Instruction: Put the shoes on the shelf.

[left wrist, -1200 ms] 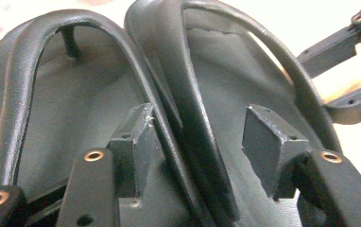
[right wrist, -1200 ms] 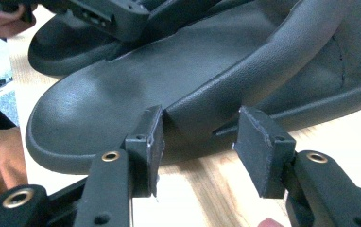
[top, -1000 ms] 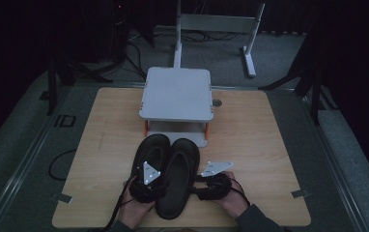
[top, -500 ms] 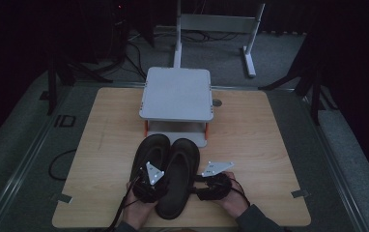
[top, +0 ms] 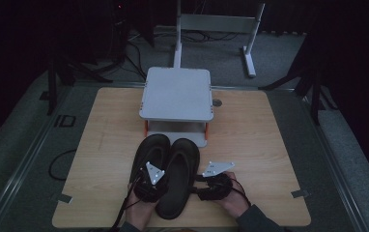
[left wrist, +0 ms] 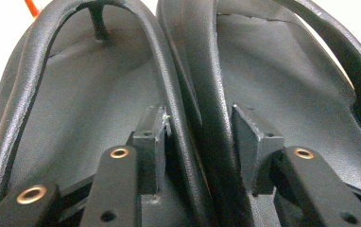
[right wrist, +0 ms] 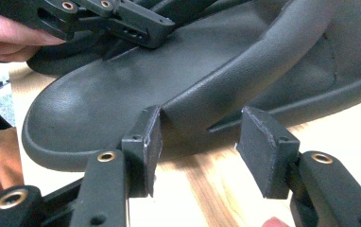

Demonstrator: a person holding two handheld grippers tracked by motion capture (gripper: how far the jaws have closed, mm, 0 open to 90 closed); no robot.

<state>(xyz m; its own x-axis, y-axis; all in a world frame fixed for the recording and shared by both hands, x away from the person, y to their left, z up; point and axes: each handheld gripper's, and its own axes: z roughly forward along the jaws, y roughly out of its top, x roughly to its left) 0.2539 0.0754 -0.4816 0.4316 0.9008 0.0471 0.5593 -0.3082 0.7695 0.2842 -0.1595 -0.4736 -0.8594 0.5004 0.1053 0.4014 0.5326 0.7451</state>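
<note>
Pale wooden tabletop (top: 105, 145), lower centre: two black rubber flip-flops (top: 177, 179) side by side, toes up-frame; left gripper (left wrist: 195, 142) closing around adjoining straps, right gripper (right wrist: 200, 142) astride outer strap, grip unclear

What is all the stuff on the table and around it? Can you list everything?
sandals: two, black, side by side at the table's near edge
stand: one, white with orange legs, middle of the table behind the sandals
table: one, light wood
frame: one, white, on the floor behind the table
left gripper: one, black, jaws across both sandals' inner straps, just been closing
right gripper: one, black, jaws either side of a sandal's strap
hands: two, at the near edge
</note>
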